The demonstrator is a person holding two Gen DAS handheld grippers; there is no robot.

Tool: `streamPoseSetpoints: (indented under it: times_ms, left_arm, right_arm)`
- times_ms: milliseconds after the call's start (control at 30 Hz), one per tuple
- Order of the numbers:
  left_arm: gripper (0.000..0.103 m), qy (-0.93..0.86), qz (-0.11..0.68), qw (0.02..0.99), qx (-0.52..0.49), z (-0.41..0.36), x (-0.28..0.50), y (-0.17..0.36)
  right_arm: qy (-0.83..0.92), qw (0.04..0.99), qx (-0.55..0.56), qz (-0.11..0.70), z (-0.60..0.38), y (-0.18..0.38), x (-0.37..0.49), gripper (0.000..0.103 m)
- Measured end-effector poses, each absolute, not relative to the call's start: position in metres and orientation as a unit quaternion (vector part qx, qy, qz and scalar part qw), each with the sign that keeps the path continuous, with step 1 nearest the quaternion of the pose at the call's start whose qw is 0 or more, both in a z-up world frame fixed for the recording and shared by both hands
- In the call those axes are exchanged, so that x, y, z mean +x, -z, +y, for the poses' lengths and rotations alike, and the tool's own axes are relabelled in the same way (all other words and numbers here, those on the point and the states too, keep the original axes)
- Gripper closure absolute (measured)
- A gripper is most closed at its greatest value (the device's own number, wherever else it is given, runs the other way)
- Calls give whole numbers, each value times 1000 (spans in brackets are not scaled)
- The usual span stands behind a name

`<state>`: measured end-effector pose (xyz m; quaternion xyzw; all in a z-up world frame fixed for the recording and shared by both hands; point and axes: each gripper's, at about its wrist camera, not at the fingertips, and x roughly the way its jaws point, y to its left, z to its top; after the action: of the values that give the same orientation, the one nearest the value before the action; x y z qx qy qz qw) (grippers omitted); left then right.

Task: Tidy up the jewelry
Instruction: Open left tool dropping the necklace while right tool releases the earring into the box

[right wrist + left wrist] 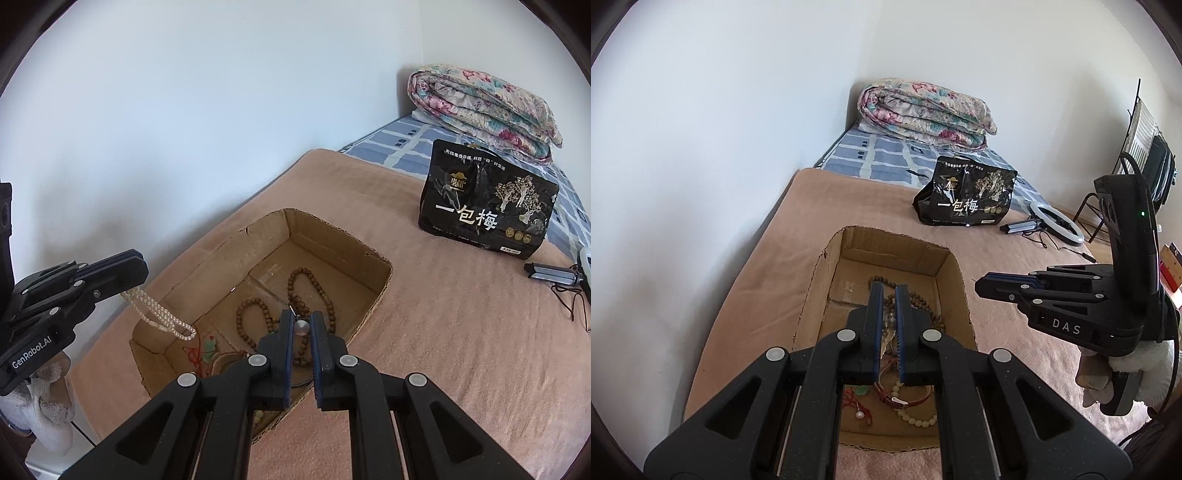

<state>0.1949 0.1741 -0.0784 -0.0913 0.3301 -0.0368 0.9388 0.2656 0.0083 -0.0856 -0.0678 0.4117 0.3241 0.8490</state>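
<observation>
An open cardboard box (373, 302) sits on a pink-brown blanket (443, 332). Inside lie brown wooden bead strands (314, 284), a green pendant on red cord (209, 347), a brown strap (886, 397) and a cream bead bracelet (918, 421). My left gripper (889, 290) hovers over the box, shut on a white bead strand (159, 314) that dangles from its tips (142, 273) above the box's near corner. My right gripper (302, 315) is also above the box, shut on a thin chain with a round silver pendant (301, 326). The left wrist view shows that gripper (982, 286) to the right of the box.
A black snack bag (487, 210) stands on the blanket beyond the box. A folded floral quilt (484, 107) lies at the bed's far end. A ring light (1058, 225) with its small tripod lies near the bed's right edge. A white wall runs along the left.
</observation>
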Motion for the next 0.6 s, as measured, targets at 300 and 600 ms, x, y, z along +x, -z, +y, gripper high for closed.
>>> streamPoseSetpoints:
  times_ms: [300,600]
  left_arm:
    - [99,36,347,933,-86,174,196,86]
    - [50,12,341,937,-77,174,191,89]
  right_arm:
    - [-315,854,-71,408,8,86,268,74]
    - [-288,874,-66,386,3,79,267,17]
